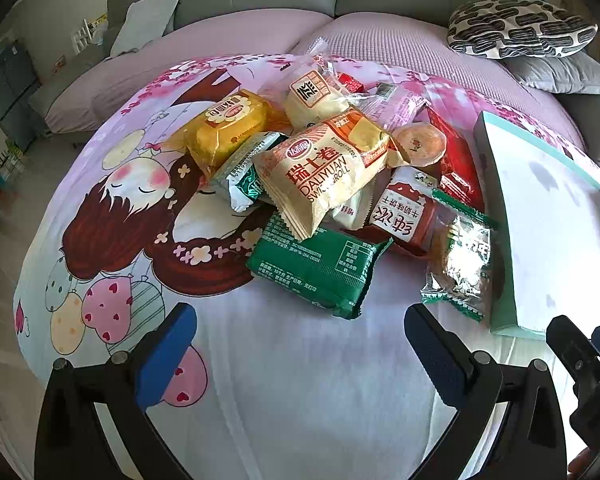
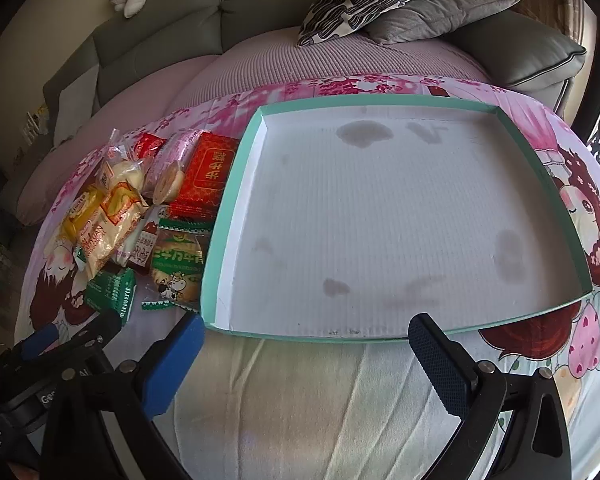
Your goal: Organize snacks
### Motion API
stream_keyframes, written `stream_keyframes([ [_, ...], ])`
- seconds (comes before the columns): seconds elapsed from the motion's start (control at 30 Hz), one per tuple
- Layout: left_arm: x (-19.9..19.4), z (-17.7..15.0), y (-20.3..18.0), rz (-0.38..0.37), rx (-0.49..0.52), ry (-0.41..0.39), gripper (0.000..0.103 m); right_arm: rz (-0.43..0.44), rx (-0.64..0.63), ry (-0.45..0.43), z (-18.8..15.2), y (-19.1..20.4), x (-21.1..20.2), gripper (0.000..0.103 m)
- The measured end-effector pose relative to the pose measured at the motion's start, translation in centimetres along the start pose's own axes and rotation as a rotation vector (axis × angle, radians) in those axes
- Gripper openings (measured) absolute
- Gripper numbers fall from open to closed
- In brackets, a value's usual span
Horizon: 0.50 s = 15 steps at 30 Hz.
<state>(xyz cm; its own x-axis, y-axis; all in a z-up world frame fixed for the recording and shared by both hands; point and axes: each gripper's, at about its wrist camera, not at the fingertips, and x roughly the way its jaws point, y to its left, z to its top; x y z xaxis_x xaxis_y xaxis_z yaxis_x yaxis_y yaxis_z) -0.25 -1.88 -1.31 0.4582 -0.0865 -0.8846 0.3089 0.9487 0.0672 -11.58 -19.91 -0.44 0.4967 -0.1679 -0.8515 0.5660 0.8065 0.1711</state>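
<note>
The shallow teal-rimmed tray (image 2: pixel 236 184) is the biggest thing on the cartoon-printed cloth (image 1: pixel 284 360), and it serves as the landmark: its white floor holds no snack at all, only a few faint stains, so the sorting looks to be at its very start. Just beside the tray's left wall lies the heap of snacks, touching or nearly touching that wall. The cream Swiss roll bag (image 1: pixel 324 176) rides on top of the heap, away from the tray; the dark green packet (image 1: pixel 320 268) lies flat at the heap's near edge; the clear biscuit pack with green ends (image 1: pixel 460 264) sits right against the tray wall; the red box (image 2: pixel 206 172) lies along the wall farther back. The left gripper (image 1: pixel 300 344) hovers over bare cloth short of the green packet, jaws spread wide and holding nothing; the right gripper (image 2: pixel 306 354) hangs at the tray's near rim, likewise wide and empty. The sensible first pick seems to be a loose outer item, the green packet or the biscuit pack, since pulling from beneath the Swiss roll bag may topple the pile. Closing on a packet's crimped end rather than its puffed middle should keep the contents whole, and placing into a far tray corner leaves room for rows.
</note>
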Motion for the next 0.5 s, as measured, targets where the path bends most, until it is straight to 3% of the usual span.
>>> stream_keyframes([
  [0.5, -0.02, -0.16, -0.03, -0.001, 0.004, 0.000, 0.103, -0.012, -0.018, 0.007, 0.06, 0.08, 0.05, 0.103],
])
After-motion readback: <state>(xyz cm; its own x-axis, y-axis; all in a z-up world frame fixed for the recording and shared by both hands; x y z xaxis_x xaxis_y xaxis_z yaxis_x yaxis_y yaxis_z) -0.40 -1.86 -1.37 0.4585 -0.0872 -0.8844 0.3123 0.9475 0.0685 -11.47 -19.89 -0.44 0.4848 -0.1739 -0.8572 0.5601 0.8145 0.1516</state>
